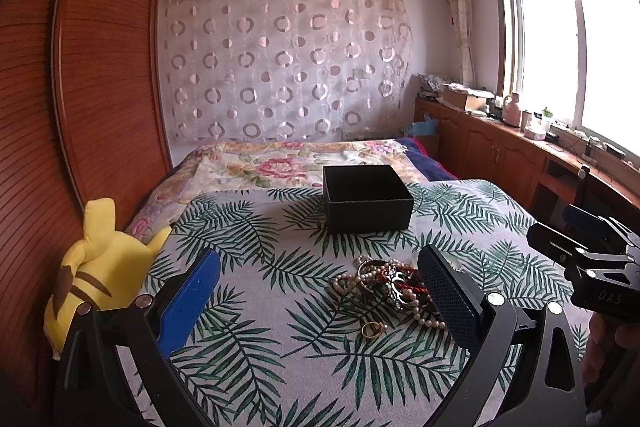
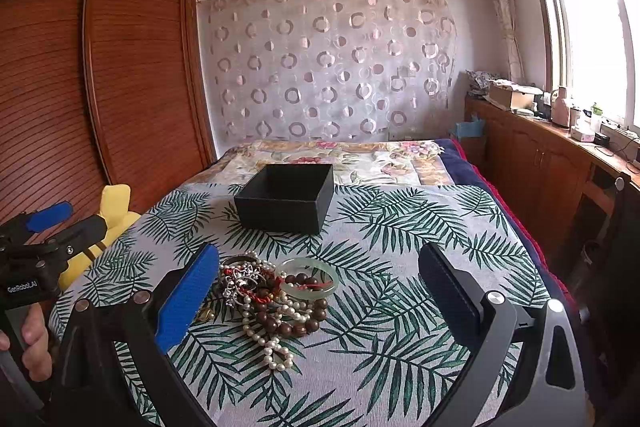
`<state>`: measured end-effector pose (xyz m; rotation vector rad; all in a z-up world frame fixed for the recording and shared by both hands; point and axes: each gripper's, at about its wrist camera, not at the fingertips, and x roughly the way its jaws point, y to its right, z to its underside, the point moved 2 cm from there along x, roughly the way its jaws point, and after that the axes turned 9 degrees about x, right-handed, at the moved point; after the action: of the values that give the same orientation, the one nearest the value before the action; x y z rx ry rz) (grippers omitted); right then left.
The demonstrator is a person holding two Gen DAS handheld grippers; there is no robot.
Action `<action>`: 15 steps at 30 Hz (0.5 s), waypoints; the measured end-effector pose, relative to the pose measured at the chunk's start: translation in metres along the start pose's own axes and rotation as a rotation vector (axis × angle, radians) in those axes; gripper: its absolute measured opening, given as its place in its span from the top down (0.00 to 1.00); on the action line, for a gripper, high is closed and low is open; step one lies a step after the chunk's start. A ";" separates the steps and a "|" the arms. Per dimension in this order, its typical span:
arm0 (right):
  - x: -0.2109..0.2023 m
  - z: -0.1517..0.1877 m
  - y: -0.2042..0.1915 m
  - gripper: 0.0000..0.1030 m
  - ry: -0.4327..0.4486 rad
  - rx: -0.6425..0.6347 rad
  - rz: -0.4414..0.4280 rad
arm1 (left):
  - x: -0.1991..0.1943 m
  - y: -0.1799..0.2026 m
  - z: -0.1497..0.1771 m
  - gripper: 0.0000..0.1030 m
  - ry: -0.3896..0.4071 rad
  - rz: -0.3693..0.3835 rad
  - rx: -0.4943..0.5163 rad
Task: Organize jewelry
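Both grippers, left gripper (image 1: 320, 291) and right gripper (image 2: 320, 287), hover with jaws spread wide and hold nothing. Between them on the leaf-print cloth (image 2: 400, 367) lies the jewelry pile (image 2: 272, 299): pearls, brown beads, a pale green bangle (image 2: 308, 277), and a gold ring (image 1: 372, 329) nearby. Farther back sits an open black box (image 2: 286, 201), with a yellow plush toy (image 1: 96, 267) at far left

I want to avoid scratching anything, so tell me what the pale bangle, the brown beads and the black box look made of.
Pale bangle: translucent milky green with a glossy sheen, so likely jade or glass. Brown beads: dark, round, softly polished, probably wood. Black box: matte, finely textured walls with crisp edges, seemingly paper-covered cardboard; the lining is too dark to judge.
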<state>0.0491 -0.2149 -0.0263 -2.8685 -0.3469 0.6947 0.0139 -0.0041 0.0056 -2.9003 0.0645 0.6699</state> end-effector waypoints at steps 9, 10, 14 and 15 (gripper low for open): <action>0.011 0.009 0.009 0.02 -0.038 0.010 -0.003 | 0.016 -0.004 0.016 0.07 -0.047 0.021 -0.015; 0.014 0.011 0.011 0.02 -0.045 0.010 -0.005 | 0.019 -0.004 0.019 0.07 -0.055 0.029 -0.018; 0.025 0.018 0.017 0.02 -0.070 0.008 -0.007 | 0.031 -0.007 0.029 0.07 -0.083 0.040 -0.020; 0.026 0.019 0.018 0.02 -0.074 0.004 -0.010 | 0.033 -0.008 0.031 0.07 -0.088 0.042 -0.022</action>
<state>0.0666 -0.2231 -0.0579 -2.8406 -0.3691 0.8002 0.0309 0.0090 -0.0348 -2.8936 0.1084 0.8093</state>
